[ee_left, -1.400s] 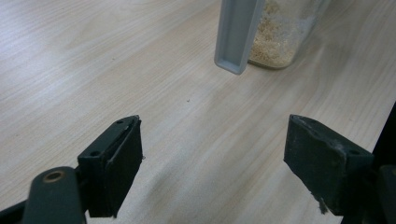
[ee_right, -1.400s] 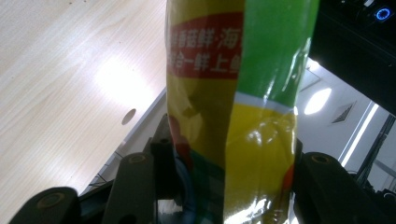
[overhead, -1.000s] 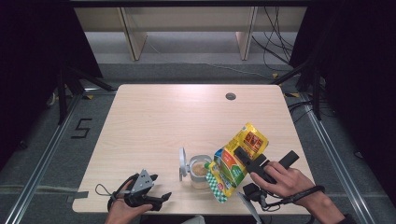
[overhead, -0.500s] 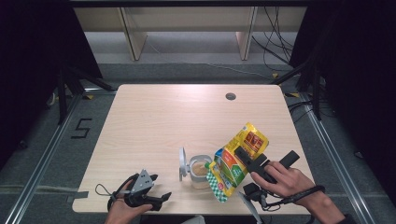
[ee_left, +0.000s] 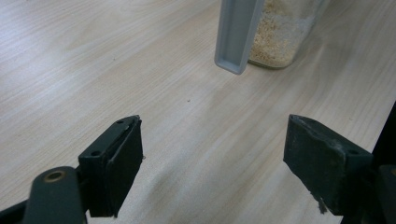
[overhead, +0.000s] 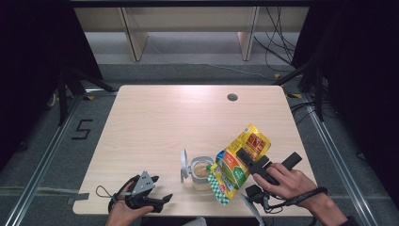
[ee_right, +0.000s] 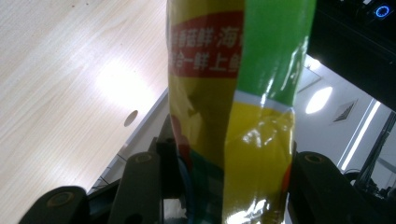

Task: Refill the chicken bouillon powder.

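Over the jar (overhead: 203,172), yellow-green bag (overhead: 237,162) tilted (right tool (overhead: 244,155) clamped)

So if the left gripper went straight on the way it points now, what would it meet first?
Probably the grey lid standing open beside the clear jar of granules. The left gripper is open, with bare table between; depth is hard to judge.
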`<state>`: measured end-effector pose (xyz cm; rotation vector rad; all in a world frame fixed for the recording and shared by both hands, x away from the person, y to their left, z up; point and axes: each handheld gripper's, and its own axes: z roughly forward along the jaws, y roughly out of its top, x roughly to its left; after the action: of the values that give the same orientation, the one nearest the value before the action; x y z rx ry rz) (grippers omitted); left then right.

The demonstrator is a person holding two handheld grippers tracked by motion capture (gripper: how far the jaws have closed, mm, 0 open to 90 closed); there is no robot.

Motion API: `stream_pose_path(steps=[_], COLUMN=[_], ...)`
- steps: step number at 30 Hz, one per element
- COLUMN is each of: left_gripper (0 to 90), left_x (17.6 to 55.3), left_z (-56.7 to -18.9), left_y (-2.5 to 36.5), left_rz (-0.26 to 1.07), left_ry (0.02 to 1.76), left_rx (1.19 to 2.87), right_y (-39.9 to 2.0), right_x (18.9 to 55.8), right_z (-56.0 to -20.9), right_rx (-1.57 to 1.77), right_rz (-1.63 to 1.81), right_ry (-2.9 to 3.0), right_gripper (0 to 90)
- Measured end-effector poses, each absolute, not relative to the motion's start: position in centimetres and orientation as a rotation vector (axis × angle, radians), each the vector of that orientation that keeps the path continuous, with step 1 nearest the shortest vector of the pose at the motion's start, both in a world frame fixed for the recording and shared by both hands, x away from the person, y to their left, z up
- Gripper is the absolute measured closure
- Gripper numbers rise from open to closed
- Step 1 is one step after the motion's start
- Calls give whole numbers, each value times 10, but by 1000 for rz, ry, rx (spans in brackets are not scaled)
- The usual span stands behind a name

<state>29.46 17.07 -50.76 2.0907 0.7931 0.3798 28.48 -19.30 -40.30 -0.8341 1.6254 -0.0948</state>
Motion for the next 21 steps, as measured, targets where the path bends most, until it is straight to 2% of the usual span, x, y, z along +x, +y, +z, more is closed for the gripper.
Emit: stream_pose_path(steps=[21], left_gripper=[193], left_x=[295], left_z=[-506], left_y=[172], left_rz=[392], left_ry=[786], left_rx=[2106], right_y=[-195], right_x=[278], right_z=[-400], right_rx=[-841], right_rz=[-89], right_ry=[1615], right_gripper=[606])
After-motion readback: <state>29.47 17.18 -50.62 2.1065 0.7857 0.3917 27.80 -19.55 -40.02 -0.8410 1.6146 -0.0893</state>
